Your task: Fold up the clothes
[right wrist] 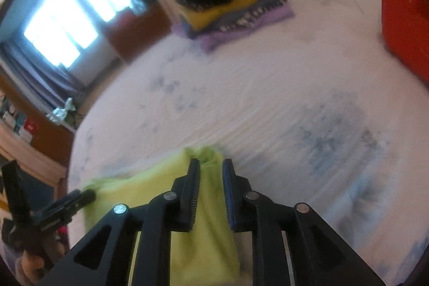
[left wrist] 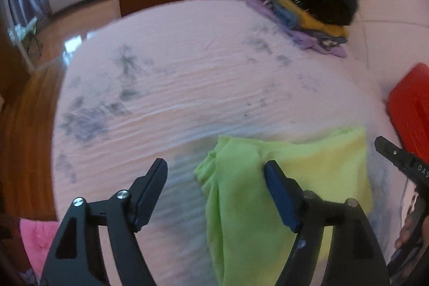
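A lime-green garment [left wrist: 268, 186] lies partly folded on the pale bedsheet [left wrist: 187, 77] near the front edge. My left gripper [left wrist: 217, 168] is open wide above its left part, and its right finger [left wrist: 278, 192] is over the cloth. In the right wrist view the same garment [right wrist: 203, 227] runs under my right gripper [right wrist: 210, 165], whose jaws stand a narrow gap apart with a raised fold of cloth between them; no firm grip shows. The right gripper's finger [left wrist: 399, 157] also shows at the right edge of the left wrist view.
A stack of folded clothes [left wrist: 308, 7], black on top over yellow and purple, sits at the far side of the bed. A red box [left wrist: 413, 109] stands at the right. A pink cloth [left wrist: 37, 235] lies at the lower left. Wooden floor [left wrist: 34, 109] is left of the bed.
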Action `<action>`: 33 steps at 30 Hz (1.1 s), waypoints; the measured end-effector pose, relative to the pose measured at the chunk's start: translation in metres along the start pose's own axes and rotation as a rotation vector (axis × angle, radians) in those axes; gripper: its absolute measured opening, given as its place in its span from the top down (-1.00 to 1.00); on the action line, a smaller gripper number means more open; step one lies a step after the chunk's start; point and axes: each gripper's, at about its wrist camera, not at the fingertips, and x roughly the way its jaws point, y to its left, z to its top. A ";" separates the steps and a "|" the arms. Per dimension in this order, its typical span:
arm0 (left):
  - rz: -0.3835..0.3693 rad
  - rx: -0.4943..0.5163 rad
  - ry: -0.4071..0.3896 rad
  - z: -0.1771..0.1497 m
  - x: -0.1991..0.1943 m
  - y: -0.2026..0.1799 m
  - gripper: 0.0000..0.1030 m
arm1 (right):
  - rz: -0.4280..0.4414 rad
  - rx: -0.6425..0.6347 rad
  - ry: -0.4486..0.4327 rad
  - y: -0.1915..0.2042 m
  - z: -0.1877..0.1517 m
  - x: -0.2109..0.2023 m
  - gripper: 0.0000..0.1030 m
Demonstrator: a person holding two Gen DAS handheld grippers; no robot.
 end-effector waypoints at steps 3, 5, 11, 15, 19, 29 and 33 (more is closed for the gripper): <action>-0.022 0.039 0.007 -0.020 -0.015 -0.007 -0.44 | -0.006 -0.085 0.055 0.014 -0.016 -0.009 0.66; -0.019 0.048 0.021 -0.029 -0.015 -0.008 -0.44 | -0.044 -0.127 0.092 0.018 -0.028 -0.008 0.66; 0.014 0.046 0.040 -0.037 -0.005 -0.006 -0.44 | -0.076 -0.131 0.115 0.010 -0.044 -0.005 0.49; 0.034 0.051 0.031 -0.029 0.004 -0.004 -0.44 | -0.064 -0.178 0.107 0.017 -0.042 -0.002 0.51; 0.062 0.064 0.019 -0.019 0.011 -0.003 -0.44 | -0.052 -0.224 0.098 0.023 -0.040 0.001 0.65; 0.116 0.098 0.038 -0.014 0.031 -0.008 -0.58 | -0.077 -0.178 0.114 0.011 -0.032 0.020 0.94; 0.115 0.081 0.043 -0.013 0.034 -0.003 -0.70 | -0.161 -0.074 0.072 -0.019 -0.026 0.002 0.95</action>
